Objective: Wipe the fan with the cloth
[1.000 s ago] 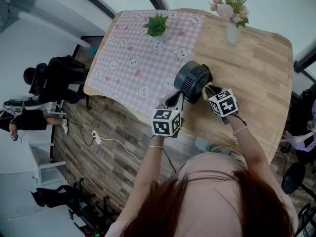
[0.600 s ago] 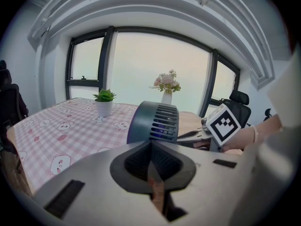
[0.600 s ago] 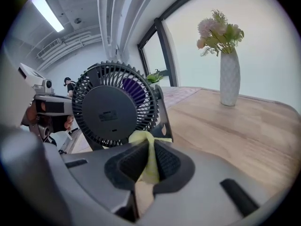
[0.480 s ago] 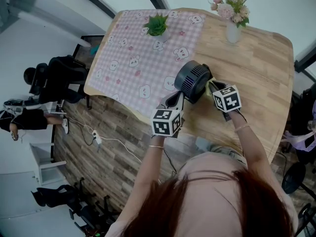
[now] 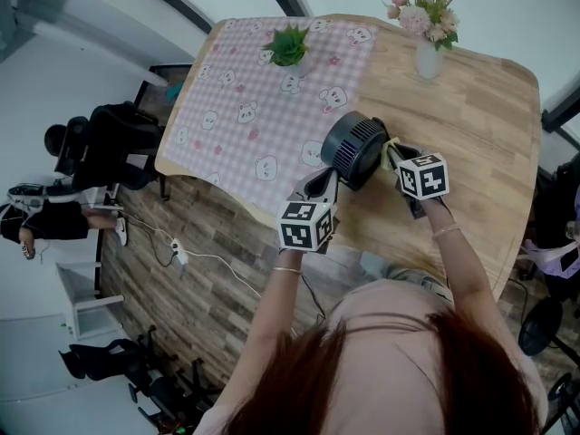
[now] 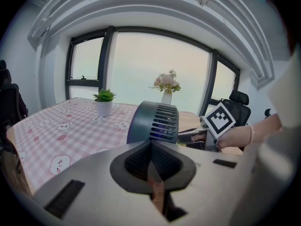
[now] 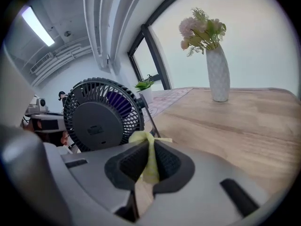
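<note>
Right gripper point(image 7: 149, 145) pinches the cloth point(image 7: 149, 161), just beside the fan point(image 7: 101, 121) grille on the worktop point(image 5: 471, 125), lined up to wipe. Left gripper point(image 6: 151, 142): jaws together, empty, close against the fan housing, probably bracing it.

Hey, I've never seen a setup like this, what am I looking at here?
A person holds a two-jaw gripper in each hand. One picture comes from a camera on the person's head, looking down; the other two from cameras on the grippers. On the wooden table stand a dark fan, a potted plant and a vase of flowers; a checked tablecloth covers one end. The right gripper pinches a yellow cloth beside the fan. The left gripper is shut, pointing at the fan.
</note>
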Demonstrator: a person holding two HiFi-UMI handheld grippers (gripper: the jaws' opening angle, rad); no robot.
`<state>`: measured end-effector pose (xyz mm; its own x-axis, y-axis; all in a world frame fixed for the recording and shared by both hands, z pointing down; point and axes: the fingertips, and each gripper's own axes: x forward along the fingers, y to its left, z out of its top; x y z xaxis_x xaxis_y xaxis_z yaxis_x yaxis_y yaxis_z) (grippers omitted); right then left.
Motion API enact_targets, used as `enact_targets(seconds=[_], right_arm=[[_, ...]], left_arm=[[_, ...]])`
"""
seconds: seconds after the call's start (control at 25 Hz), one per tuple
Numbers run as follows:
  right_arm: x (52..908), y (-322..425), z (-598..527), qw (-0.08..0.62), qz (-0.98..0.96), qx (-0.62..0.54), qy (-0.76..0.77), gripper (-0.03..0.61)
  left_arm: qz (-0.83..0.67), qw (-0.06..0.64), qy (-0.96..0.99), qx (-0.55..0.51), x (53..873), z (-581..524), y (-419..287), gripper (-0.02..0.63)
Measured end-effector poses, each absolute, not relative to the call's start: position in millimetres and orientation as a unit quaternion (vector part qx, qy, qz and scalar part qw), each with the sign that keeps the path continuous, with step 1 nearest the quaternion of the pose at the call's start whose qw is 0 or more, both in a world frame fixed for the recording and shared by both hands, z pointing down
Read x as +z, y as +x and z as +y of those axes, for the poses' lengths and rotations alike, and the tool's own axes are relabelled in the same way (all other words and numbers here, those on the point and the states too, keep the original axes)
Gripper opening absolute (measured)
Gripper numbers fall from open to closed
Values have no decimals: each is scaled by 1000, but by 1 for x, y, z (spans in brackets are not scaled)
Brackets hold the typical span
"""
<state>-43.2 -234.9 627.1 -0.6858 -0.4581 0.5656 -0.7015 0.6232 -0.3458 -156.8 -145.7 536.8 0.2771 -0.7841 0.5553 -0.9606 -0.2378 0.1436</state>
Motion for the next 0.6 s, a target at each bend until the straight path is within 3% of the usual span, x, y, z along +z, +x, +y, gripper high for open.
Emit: enact_targets(seconds=[0.6], right_arm=[[612, -22, -254, 146, -861, 318, 371, 31]], left_arm=[[-571, 235, 765, 183, 537, -146, -158, 11]])
